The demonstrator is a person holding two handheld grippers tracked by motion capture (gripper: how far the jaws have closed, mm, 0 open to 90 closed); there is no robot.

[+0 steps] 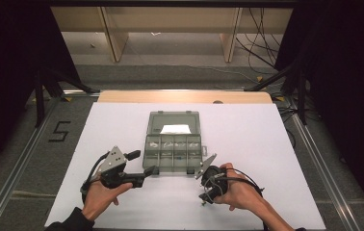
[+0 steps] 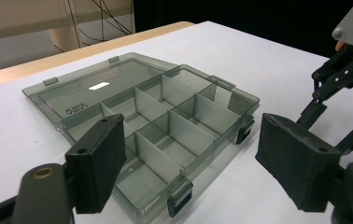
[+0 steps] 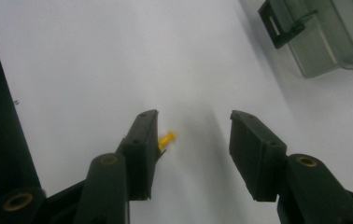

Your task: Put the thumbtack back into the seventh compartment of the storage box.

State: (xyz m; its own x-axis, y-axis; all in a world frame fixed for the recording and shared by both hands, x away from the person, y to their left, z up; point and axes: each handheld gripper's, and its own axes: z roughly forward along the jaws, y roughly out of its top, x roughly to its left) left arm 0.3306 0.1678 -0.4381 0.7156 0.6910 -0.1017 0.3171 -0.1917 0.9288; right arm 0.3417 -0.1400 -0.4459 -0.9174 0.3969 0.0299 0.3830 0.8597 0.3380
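Nearest the person, the right gripper [image 3: 193, 140] points down at the white table cover [image 1: 122, 125], jaws spread, with a small yellow plastic pin [image 3: 166, 139] lying just beside one pad (probably the piece about to be picked up, judging from how the jaws straddle it). The left gripper [image 2: 184, 163], jaws also spread and holding nothing, sits at the near left corner of the smoky transparent plastic compartment box [image 1: 174, 154], perhaps to steady it. Beyond, its lid [image 1: 173, 119] lies folded back flat, leaving the divided compartments open for filling.
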